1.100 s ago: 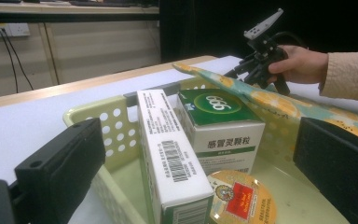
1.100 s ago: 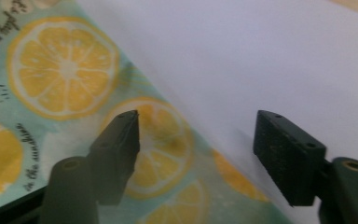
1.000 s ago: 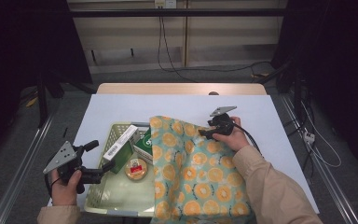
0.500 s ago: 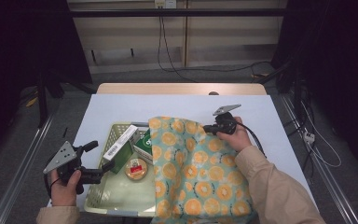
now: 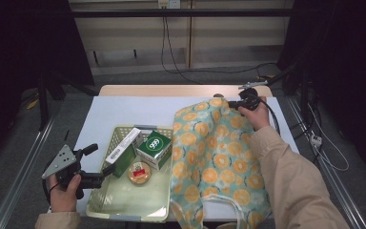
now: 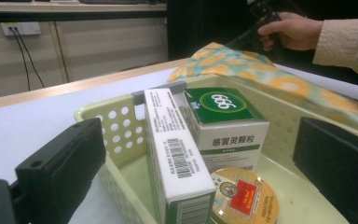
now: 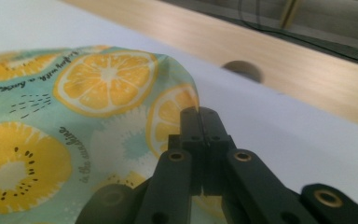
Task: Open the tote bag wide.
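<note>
The left claw [image 5: 106,172] rested at the basket's [image 5: 124,210] near-left rim, its jaws wide apart and holding nothing, one either side of the basket wall. Right of the basket, the lemon-print cloth bag [image 5: 217,162] lay lengthwise on the white surface [image 5: 124,112], handles nearest the person. At its far corner, the right claw [image 5: 232,103] was clamped on the fabric edge, with the bag stretching back toward the person.

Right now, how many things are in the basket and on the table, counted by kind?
Boxes: 2, a white box and a green box
Round tins: 1, the tin
Baskets: 1, the basket
Cloth bags: 1, the lemon-print bag
Total: 5
</note>
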Demonstrator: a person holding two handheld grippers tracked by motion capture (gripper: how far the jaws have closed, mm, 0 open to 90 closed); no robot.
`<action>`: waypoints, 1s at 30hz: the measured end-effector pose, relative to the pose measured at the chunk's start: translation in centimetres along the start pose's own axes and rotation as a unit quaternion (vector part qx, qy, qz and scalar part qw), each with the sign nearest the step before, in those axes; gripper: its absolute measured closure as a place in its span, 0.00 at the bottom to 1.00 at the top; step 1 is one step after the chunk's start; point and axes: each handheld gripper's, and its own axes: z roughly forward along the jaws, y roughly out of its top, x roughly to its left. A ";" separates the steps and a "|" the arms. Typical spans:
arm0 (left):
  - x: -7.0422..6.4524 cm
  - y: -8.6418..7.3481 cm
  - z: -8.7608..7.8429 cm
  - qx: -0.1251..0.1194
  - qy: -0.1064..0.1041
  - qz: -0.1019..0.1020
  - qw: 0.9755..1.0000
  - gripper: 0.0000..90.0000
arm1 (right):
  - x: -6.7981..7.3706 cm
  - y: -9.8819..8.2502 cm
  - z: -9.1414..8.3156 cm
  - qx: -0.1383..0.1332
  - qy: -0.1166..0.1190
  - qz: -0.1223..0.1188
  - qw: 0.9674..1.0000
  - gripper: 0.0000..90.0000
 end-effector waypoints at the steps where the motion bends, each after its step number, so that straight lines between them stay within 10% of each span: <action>1: 0.0 0.0 0.0 -0.001 0.001 -0.001 1.000 0.02 | -0.8 0.2 -0.1 -0.003 -0.014 0.003 1.000 1.00; 6: 0.0 -0.1 0.1 0.002 0.003 -0.002 1.000 0.02 | -4.3 -0.3 -0.7 -0.003 -0.056 0.046 0.997 0.97; 9: 0.0 0.0 0.1 0.002 -0.001 -0.001 1.000 0.02 | -4.7 -1.1 -1.2 0.010 -0.061 0.043 0.997 0.57; 10: 0.0 0.0 0.1 0.002 -0.002 0.000 1.000 0.02 | -4.4 -1.3 -1.4 0.008 -0.048 0.040 0.998 0.57; 16: -0.2 0.2 0.4 -0.002 -0.009 0.008 1.000 0.02 | -0.5 -3.0 -3.7 -0.002 0.005 -0.010 1.000 0.28; 30: -0.2 0.2 0.8 -0.008 -0.018 0.003 1.000 0.02 | 8.3 -8.1 -8.0 -0.017 0.092 -0.057 0.994 0.24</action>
